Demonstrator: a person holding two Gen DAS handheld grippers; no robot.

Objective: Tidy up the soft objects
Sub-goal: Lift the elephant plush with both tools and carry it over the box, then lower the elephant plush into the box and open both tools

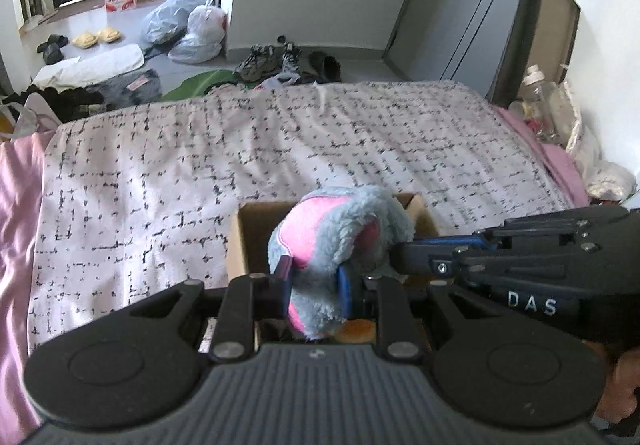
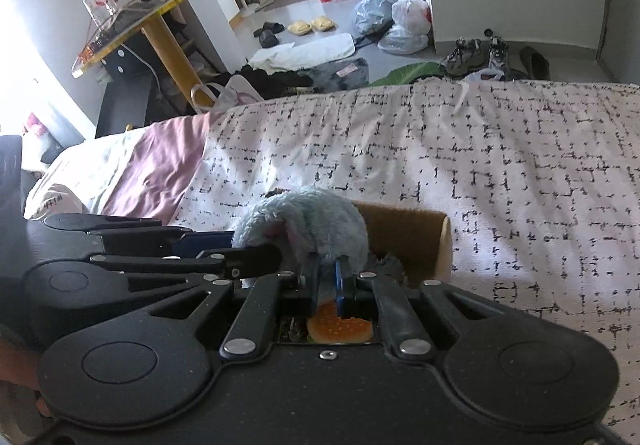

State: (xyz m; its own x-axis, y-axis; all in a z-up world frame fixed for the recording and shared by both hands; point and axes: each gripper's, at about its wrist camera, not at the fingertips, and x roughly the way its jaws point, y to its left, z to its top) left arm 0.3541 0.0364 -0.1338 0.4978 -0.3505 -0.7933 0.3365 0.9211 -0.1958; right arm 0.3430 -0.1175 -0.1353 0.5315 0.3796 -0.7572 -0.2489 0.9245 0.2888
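A grey and pink plush toy (image 1: 332, 241) hangs over an open cardboard box (image 1: 244, 229) on the bed. My left gripper (image 1: 314, 285) is shut on the toy's lower part. My right gripper (image 1: 394, 257) reaches in from the right and pinches the same toy. In the right wrist view the plush toy (image 2: 308, 225) fills the space ahead of my right gripper (image 2: 326, 277), which is shut on it, and my left gripper (image 2: 264, 257) comes in from the left. An orange bun-like soft toy (image 2: 340, 327) lies in the box (image 2: 408, 241) below.
The bed carries a white blanket with black dashes (image 1: 280, 141) and a pink sheet (image 1: 16, 205). Bottles and bags (image 1: 548, 113) sit at the bed's right side. Shoes (image 1: 260, 61), plastic bags (image 1: 192, 25) and mats lie on the floor beyond. A yellow table (image 2: 132, 21) stands left.
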